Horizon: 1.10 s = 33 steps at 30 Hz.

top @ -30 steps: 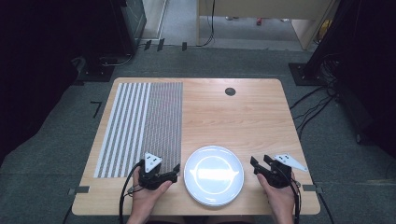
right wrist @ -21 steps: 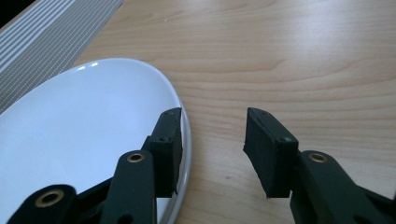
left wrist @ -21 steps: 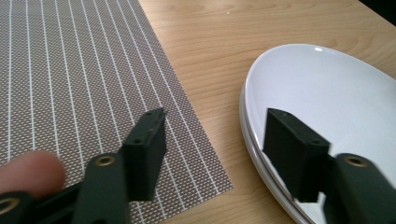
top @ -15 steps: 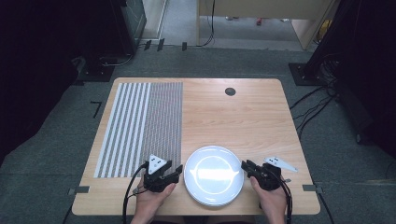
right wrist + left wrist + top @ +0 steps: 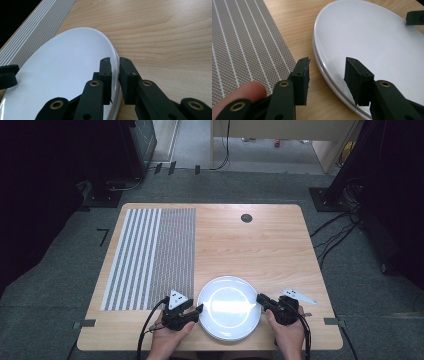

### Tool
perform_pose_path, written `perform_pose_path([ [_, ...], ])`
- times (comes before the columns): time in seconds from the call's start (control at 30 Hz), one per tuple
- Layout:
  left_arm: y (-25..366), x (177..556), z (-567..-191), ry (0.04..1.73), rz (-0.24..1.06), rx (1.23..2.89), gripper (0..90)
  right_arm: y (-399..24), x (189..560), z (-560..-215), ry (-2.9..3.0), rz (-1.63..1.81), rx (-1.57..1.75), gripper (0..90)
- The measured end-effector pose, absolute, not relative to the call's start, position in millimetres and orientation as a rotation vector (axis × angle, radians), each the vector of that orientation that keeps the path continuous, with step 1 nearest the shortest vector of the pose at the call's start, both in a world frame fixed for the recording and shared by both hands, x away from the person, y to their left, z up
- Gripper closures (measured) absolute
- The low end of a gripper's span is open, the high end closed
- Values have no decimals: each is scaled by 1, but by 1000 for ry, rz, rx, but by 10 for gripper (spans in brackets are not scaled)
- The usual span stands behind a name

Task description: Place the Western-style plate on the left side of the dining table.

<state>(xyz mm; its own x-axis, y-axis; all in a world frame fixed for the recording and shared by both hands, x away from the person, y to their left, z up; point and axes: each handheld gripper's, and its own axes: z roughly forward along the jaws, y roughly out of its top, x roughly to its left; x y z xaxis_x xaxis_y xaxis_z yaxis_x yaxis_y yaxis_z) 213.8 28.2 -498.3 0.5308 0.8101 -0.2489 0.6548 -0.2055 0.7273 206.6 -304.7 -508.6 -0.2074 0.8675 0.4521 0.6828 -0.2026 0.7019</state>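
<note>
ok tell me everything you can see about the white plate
The plate is round, plain white and glossy, like glazed ceramic, with a shallow raised rim. It lies flat and empty at the near edge of the wooden table, just right of the striped mat. The right gripper is pinched shut on its right rim. The left gripper straddles its left rim, one jaw over the plate and one outside, with gaps showing; both pairs of jaws have just been closing.

No text, label, brand, number or sign can be read in any view. The plate [image 5: 229, 307] is plain white, the mat [image 5: 150, 257] carries only stripes and a fine grid, and the bench [image 5: 260, 250] shows bare wood grain.
</note>
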Motion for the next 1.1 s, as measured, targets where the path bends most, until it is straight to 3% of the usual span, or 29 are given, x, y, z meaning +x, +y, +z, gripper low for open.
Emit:
perform_pose_path([
  [0.37, 26, 214, -503, 1192, 134, 1947, 548, -303, 206, -509, 1841, 1370, 1827, 814],
  [1.1, 36, 218, -502, 1236, 83, 1898, 578, -293, 206, -513, 1858, 1440, 1827, 799],
])
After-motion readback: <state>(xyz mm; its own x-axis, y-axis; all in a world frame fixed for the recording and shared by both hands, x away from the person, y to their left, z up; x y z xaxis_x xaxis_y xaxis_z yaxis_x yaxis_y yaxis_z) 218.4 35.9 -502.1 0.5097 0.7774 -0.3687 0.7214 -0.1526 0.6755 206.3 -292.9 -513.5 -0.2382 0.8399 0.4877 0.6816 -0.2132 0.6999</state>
